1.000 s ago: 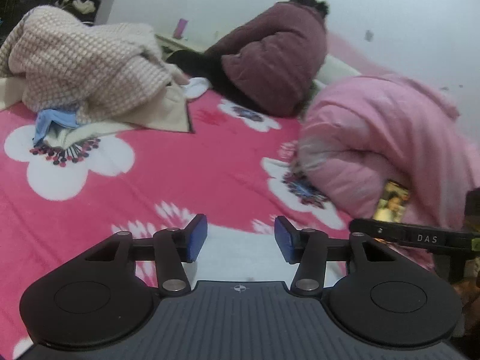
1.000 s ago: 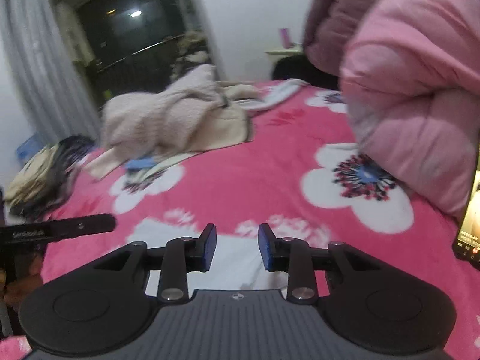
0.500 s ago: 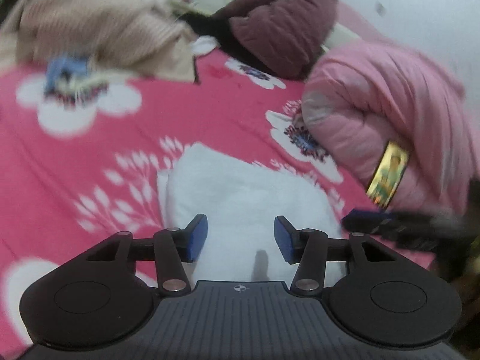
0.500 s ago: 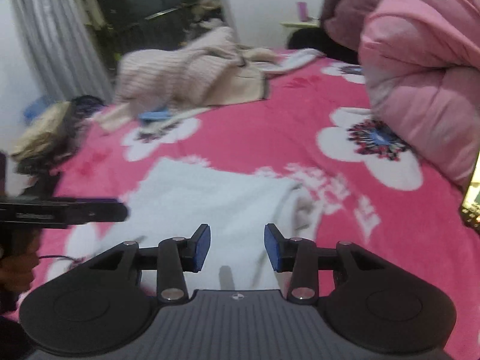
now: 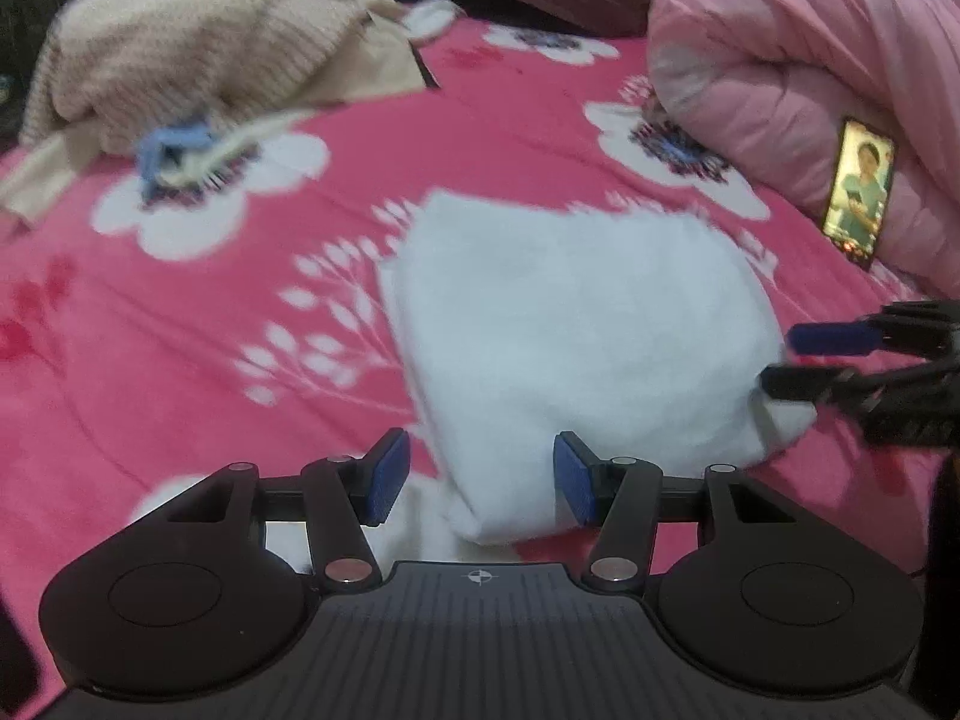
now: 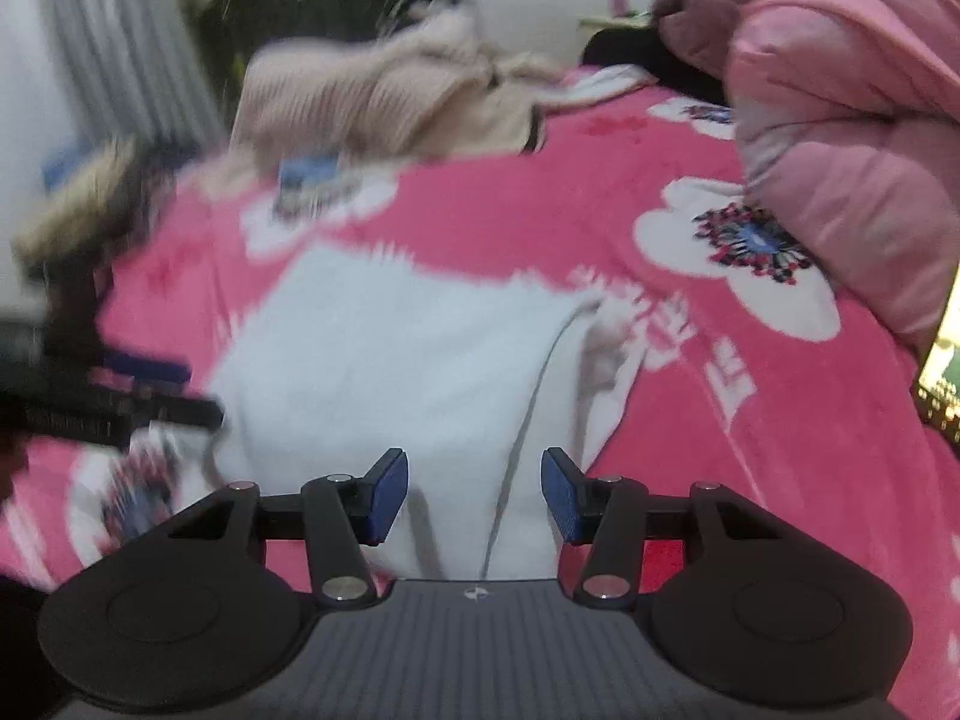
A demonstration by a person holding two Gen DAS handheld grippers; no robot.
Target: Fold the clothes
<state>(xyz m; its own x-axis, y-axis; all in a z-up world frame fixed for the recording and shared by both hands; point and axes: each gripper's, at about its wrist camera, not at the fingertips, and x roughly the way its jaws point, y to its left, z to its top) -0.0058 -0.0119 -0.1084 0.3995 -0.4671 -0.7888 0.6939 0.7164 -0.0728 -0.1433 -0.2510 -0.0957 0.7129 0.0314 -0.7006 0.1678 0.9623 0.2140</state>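
the white cloth [image 5: 576, 324] lies on the pink flower blanket [image 5: 180, 312] on the bed, already folded over at least once, with a fold edge on its right side. both claws are near its front edge. the left claw [image 5: 474, 483] is open and holds nothing. the right claw [image 6: 474, 489] has just been opening, and nothing is pinched in it. a beige knit sweater [image 5: 180, 42] farther back is still in a heap, so more folding is left.
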